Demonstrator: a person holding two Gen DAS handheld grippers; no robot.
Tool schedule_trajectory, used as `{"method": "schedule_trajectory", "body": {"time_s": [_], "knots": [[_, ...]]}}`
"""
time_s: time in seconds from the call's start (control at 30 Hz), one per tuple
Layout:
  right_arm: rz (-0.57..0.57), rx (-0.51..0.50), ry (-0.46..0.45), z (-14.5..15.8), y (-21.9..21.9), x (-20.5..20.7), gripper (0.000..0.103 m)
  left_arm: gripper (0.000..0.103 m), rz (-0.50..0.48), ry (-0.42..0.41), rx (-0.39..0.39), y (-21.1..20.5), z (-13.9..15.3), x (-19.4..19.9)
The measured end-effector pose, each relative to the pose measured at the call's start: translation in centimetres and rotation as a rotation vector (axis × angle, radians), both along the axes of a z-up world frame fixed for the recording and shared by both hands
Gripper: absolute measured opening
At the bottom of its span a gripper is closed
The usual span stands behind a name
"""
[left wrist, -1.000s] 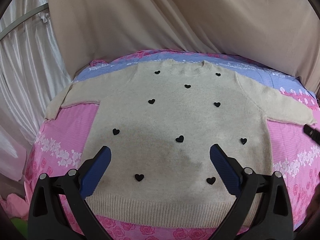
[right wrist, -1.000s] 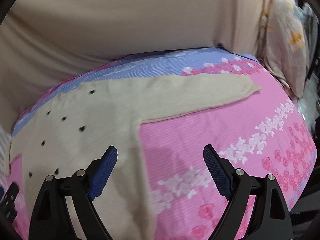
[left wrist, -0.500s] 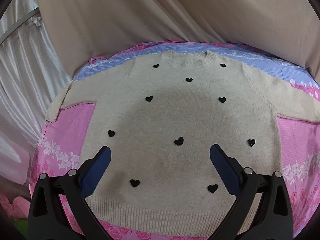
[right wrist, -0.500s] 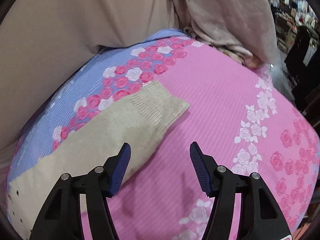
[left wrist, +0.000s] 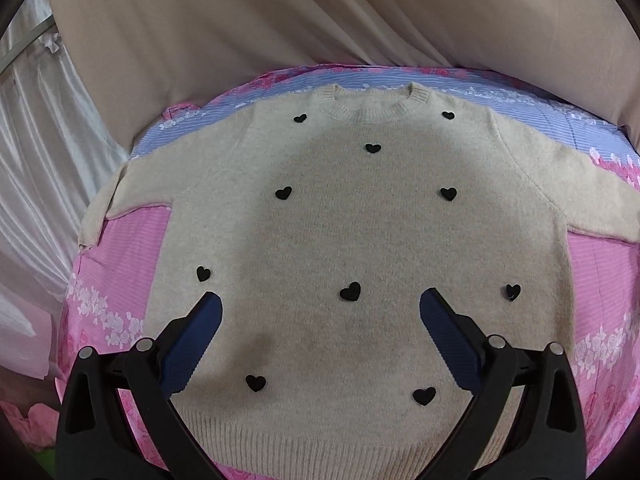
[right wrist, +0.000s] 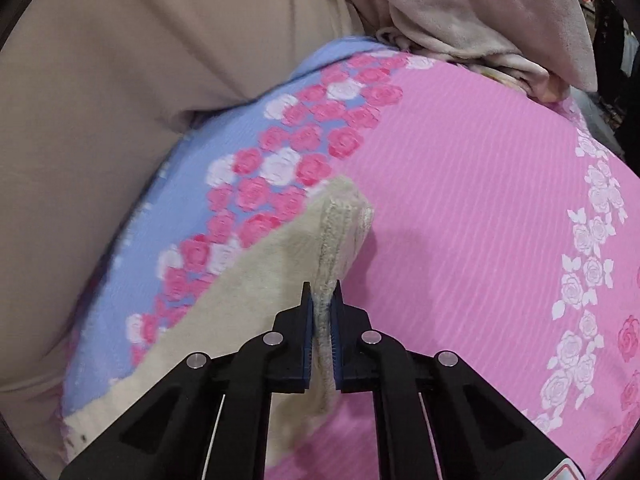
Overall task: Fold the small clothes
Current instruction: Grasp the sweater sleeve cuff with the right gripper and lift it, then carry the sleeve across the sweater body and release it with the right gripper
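- Pink ribbed bedsheet [left wrist: 120,264] with bands of white and pink roses covers the surface; a lilac-blue striped band [left wrist: 560,128] runs along its far edge, and smooth beige drapery [left wrist: 280,20] hangs behind, filling the top of both views; glossy white curtain folds [left wrist: 36,152] fall at the left edge of the left wrist view.
- Centre of the left wrist view: a fuzzy cream knit sweater [left wrist: 360,220] lies flat, front up, ribbed collar toward the top and ribbed hem at the bottom; small black heart patches [left wrist: 351,291] dot it; its sleeves reach out to the left and right edges.
- Left gripper [left wrist: 320,332]: black frame, ridged blue pads spread wide over the lower body of the sweater; nothing sits between them.
- Right gripper [right wrist: 321,300]: its jaws are closing, the blue pads nearly together and pinching a bunched ridge of the ribbed sleeve cuff [right wrist: 344,220] at lower centre; the cuff's tip puckers up off the pink sheet.
- Rumpled pale blanket [right wrist: 460,12] heaps at the upper right.
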State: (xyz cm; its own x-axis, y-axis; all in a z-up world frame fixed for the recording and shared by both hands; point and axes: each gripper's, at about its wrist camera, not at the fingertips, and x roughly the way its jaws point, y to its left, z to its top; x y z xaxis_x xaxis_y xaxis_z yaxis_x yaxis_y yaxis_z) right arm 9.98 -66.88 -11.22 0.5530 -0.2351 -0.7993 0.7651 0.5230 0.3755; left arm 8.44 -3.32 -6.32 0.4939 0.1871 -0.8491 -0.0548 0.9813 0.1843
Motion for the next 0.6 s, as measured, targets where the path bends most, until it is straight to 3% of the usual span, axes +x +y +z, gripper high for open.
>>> {"method": "schedule_trajectory", "body": {"time_s": [0.1,0.23,0.4,0.5,0.6], "knots": [[0.085,-0.024,-0.119,4.8,2.8,0.7,0.007,0.097,0.006,-0.004,-0.021,0.5,0.0,0.0],[0.278,-0.048,-0.251,11.9,8.9,3.2,0.007,0.097,0.013,-0.012,-0.057,1.1,0.1,-0.2],[0.579,-0.07,-0.365,19.0,20.6,7.1,0.007,0.097,0.021,-0.043,-0.104,2.3,0.9,-0.7],[0.745,-0.07,-0.396,21.0,28.2,9.0,0.007,0.097,0.03,-0.053,-0.142,3.8,1.4,-1.0],[0.898,-0.084,-0.385,21.2,36.9,10.8,0.007,0.097,0.06,-0.068,-0.174,5.8,1.8,-1.3]]}}
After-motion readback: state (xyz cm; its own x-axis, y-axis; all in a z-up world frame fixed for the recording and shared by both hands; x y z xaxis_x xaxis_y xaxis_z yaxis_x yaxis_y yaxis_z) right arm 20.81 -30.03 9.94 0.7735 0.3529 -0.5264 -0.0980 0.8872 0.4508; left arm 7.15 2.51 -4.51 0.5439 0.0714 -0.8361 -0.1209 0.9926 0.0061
